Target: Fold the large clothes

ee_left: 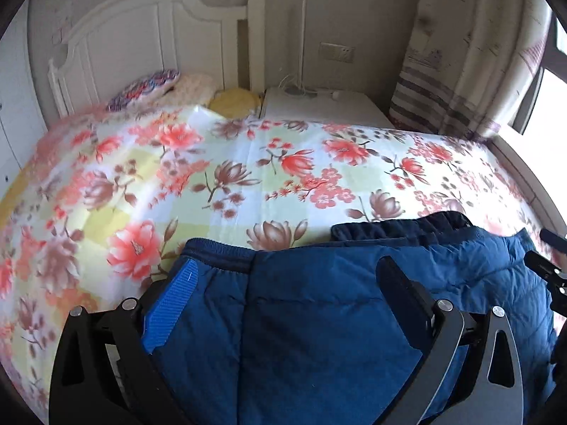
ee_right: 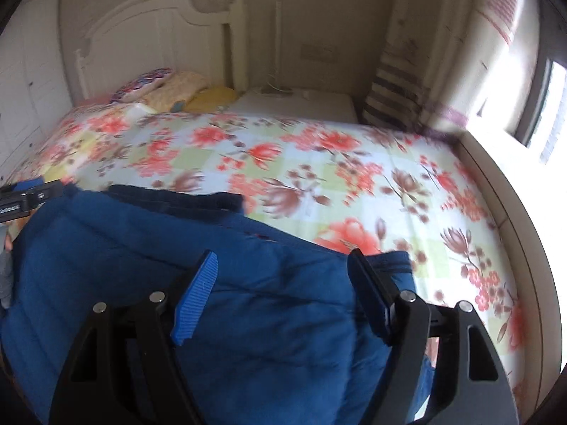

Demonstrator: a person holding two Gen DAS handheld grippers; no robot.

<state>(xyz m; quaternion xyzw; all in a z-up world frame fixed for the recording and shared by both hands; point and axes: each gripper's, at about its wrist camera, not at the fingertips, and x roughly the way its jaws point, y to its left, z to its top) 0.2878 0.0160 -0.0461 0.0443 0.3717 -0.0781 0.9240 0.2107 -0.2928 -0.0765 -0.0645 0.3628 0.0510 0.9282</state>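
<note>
A: Two grippers sit over the blue padded jacket (ee_left: 319, 318) at the near edge of the bed (ee_left: 248, 184). Left gripper (ee_left: 290, 276): jaws spread, quilted fabric bulging between them; we cannot tell whether the pads bite.

B: Right gripper (ee_right: 283, 269) likewise stands wide, with the hem corner between its jaws, and we see no firm pinch there.

A: Risk, in our judgement: slippery padding slides out of one side, so the fold goes skewed.

B: Also the dark ribbed hem (ee_left: 400, 228) may bunch under the top layer. We'd want both grips sure before carrying it over.
</note>
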